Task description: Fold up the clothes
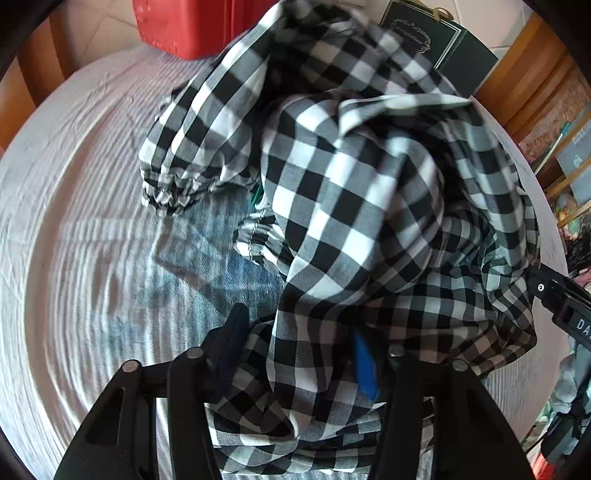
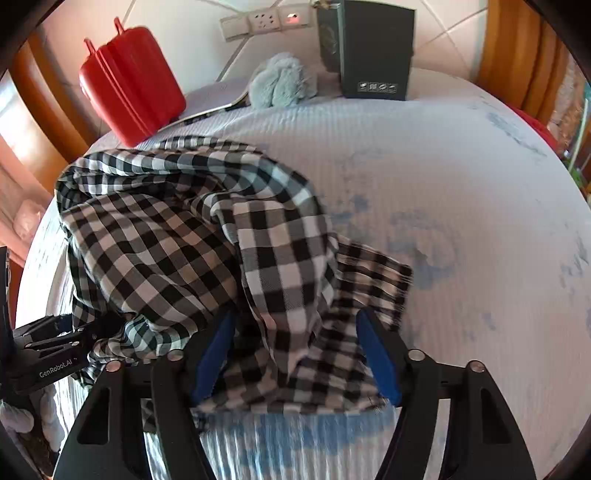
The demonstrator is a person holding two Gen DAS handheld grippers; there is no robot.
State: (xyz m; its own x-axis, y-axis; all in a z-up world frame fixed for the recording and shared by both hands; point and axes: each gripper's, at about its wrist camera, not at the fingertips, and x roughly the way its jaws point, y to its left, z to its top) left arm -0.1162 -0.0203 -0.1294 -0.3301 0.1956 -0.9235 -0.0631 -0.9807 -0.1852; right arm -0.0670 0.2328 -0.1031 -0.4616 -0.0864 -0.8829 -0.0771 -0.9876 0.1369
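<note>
White ribbed bedsheet (image 2: 443,184) with faded blue blotches covers the bed; a red suitcase (image 2: 129,85) and a dark box (image 2: 373,51) stand at the far edge near the wall, with a pale fluffy toy (image 2: 280,79) between them. On the sheet lies the checked shirt (image 2: 177,229), black and white, bunched in a loose heap rather than spread flat. Left gripper (image 1: 299,350): cloth runs between its fingers and drapes over them, hiding the gap, so I cannot tell whether it is clamped or merely resting under the fabric. Right gripper (image 2: 295,354): fingers set wide apart, blue pads (image 2: 380,362) visible on both sides, cloth lying loose between them, so it reads as released and straddling a corner of the shirt. Judgement: both tools sit at the near edge of the heap, likely to find a hem or corner and pull the garment flat before any fold (no fold is made yet). The left view alone shows two gathered, elastic-looking cuffs (image 1: 173,188) lying on the sheet at the far side of the heap, and the other tool at its right edge. The right view alone shows wall sockets (image 2: 266,20), the toy, and the left tool's body entering low at the left, touching the shirt.
</note>
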